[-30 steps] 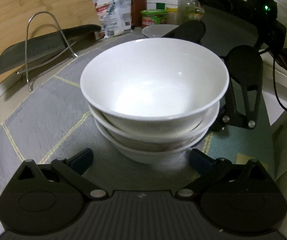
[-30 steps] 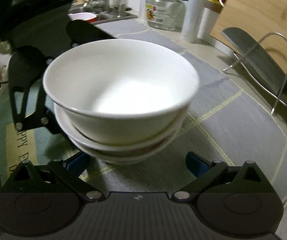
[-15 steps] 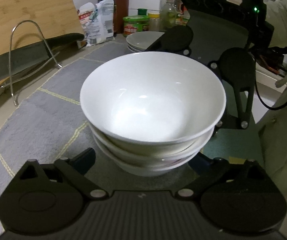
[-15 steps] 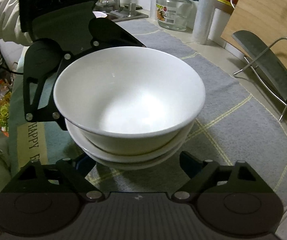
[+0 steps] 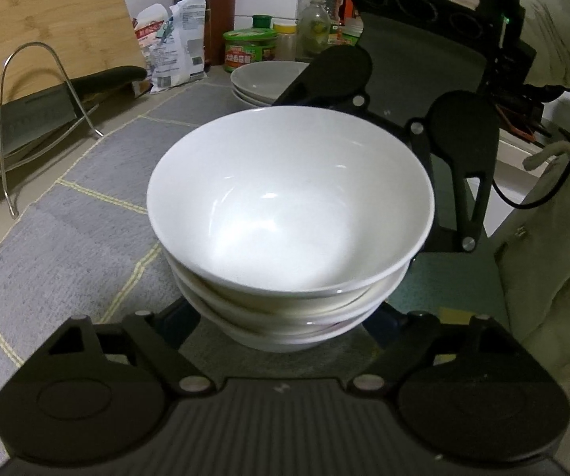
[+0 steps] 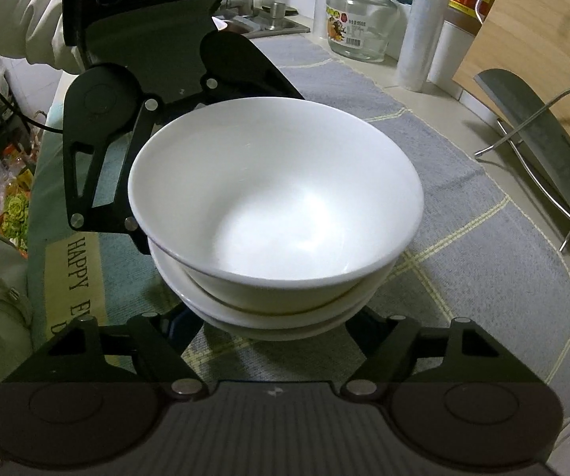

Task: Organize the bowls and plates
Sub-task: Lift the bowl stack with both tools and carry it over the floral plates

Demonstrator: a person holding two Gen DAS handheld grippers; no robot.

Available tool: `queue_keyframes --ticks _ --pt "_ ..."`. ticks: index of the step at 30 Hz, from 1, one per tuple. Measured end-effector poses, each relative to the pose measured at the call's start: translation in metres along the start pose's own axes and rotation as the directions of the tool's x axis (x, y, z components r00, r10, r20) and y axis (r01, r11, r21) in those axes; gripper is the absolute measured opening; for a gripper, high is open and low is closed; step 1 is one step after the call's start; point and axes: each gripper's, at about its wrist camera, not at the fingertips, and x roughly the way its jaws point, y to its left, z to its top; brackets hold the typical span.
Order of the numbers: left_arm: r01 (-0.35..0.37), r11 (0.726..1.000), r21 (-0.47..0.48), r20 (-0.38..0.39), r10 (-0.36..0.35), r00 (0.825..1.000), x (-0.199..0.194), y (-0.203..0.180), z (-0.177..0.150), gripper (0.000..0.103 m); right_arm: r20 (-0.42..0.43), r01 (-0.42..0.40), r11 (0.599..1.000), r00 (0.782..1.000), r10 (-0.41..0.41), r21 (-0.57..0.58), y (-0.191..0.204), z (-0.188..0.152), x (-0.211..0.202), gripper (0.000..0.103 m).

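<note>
A stack of three white bowls (image 5: 291,230) fills the middle of the left wrist view, and the same stack (image 6: 277,214) fills the right wrist view. My left gripper (image 5: 285,323) is open, its fingers on either side of the lowest bowl. My right gripper (image 6: 269,323) is open too and flanks the stack from the opposite side. The fingertips are hidden behind the bowls, so contact cannot be told. A second stack of white plates (image 5: 267,81) stands further back on the grey mat.
A wire rack (image 5: 47,119) holding a cleaver stands against a wooden board (image 5: 43,20). Bottles, a green jar (image 5: 249,49) and a bag line the back wall. A glass jar (image 6: 362,20) and a sink (image 6: 269,25) are beyond the mat (image 6: 483,246).
Both grippers and the bowl stack have shifted along the mat toward the plate stack, away from the wire rack. The stack sits closer in between the fingers of both grippers.
</note>
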Motion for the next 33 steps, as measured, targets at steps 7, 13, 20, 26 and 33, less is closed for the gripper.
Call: queue_keyframes --ticks 7,13,20,26,33 --pt "-0.001 1.0 0.004 -0.006 0.001 1.0 0.0 0.0 0.001 0.087 -0.004 0.0 1.0 1.0 0.0 0.002 0.0 0.001 0.0 0.081" --pt "-0.013 1.0 0.002 -0.01 0.013 1.0 0.0 -0.002 0.002 0.087 -0.004 0.0 1.0 1.0 0.0 0.006 0.0 0.001 0.0 0.081" --pt "-0.034 0.999 -0.002 -0.026 0.034 0.999 -0.002 -0.011 0.006 0.087 -0.007 -0.019 1.0 1.0 0.019 0.005 0.0 0.0 -0.004 0.081" --pt "-0.059 0.998 -0.011 -0.027 0.058 0.998 -0.004 -0.024 0.017 0.087 -0.002 -0.043 0.999 0.999 0.043 -0.01 -0.001 -0.004 -0.018 0.081" --pt "-0.09 0.996 -0.01 -0.013 0.09 0.996 0.0 -0.04 0.042 0.087 0.003 -0.041 0.998 0.999 0.041 -0.044 -0.006 -0.014 -0.045 0.081"
